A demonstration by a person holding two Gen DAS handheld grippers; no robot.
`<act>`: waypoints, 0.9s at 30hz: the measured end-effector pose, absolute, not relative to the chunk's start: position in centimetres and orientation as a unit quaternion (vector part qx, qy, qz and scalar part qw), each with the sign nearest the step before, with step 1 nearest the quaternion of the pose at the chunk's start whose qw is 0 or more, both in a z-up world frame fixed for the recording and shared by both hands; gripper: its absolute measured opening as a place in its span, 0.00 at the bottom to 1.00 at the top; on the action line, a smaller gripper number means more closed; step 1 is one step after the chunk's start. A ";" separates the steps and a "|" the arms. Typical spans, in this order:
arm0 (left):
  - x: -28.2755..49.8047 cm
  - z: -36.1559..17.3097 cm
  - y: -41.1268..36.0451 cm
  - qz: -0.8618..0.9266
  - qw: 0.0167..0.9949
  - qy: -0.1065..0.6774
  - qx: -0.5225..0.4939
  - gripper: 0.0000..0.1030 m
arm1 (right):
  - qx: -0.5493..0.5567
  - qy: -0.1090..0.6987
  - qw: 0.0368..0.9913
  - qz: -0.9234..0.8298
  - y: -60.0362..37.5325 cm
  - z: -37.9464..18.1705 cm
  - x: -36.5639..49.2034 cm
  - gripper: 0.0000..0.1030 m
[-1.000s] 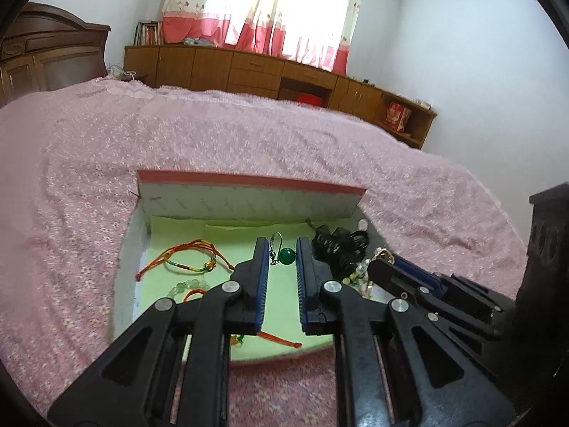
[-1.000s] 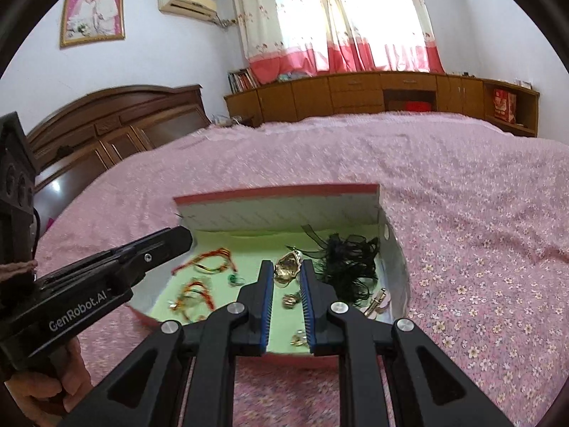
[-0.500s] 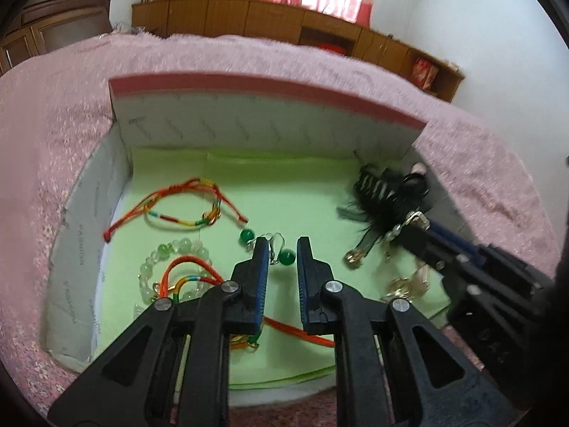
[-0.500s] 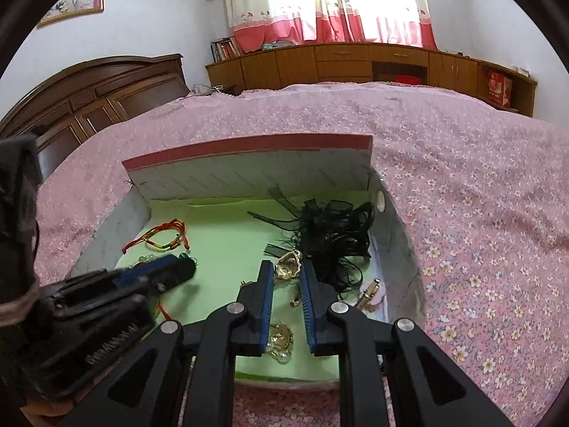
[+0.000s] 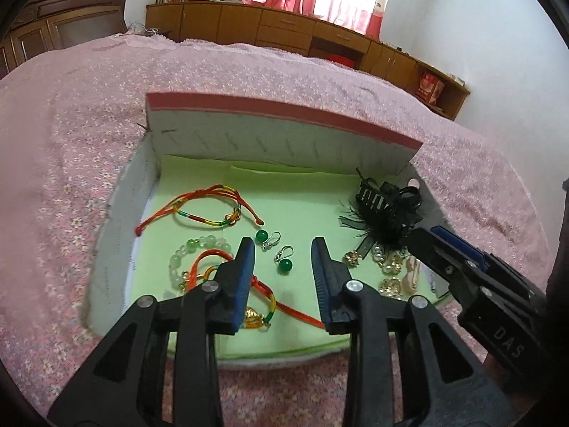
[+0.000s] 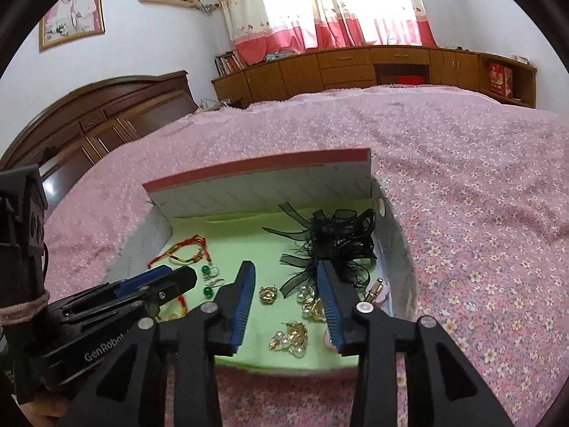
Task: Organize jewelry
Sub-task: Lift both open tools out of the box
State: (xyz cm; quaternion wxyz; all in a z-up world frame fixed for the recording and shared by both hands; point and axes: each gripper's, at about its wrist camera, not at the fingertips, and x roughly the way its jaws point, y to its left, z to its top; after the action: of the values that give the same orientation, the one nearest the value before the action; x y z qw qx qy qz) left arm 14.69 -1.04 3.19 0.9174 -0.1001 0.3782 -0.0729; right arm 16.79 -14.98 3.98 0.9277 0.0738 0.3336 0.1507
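Observation:
A shallow cardboard box with a green floor lies on the pink bedspread. My left gripper hovers low over its front middle, jaws opening, with a green bead earring lying loose between the fingertips, untouched. A second green earring, red cord bracelets and a pale bead bracelet lie to its left. My right gripper hangs over the box's right half, jaws opening, gold and pearl pieces below it and nothing pressed. A black feathered hair clip sits at the back right.
The box's tall back wall has a red top edge. The flowered bedspread stretches around the box. A dark wooden headboard stands at the left, low cabinets under the window behind.
Both grippers have come down and forward over the box, and both pairs of jaws have parted from nearly shut. The jewelry has not moved.

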 end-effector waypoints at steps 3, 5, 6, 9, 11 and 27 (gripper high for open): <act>13.9 4.2 -0.9 -0.072 0.922 0.366 -0.098 0.28 | 0.083 0.325 0.930 0.151 -15.3 4.8 15.5 0.45; 13.0 4.8 -0.8 -0.070 0.926 0.358 -0.097 0.30 | 0.086 0.318 0.932 0.151 -15.5 5.4 14.6 0.48; 12.4 5.1 -0.9 -0.067 0.928 0.353 -0.097 0.31 | 0.086 0.311 0.935 0.149 -15.6 5.8 13.9 0.49; 11.0 5.9 -0.9 -0.065 0.932 0.343 -0.099 0.34 | 0.085 0.297 0.939 0.150 -15.8 6.8 12.4 0.53; 10.3 6.3 -0.9 -0.061 0.935 0.335 -0.095 0.35 | 0.084 0.289 0.941 0.153 -15.8 7.4 11.3 0.59; 5.3 6.4 -1.9 -0.047 0.950 0.302 -0.057 0.40 | 0.067 0.259 0.955 0.129 -16.2 7.5 5.6 0.78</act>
State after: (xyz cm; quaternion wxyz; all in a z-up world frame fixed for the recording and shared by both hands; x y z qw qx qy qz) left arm 5.28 -1.91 6.40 0.9504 -0.0567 0.3022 -0.0467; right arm 5.55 -16.16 7.49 0.9549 0.0668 0.2590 0.1291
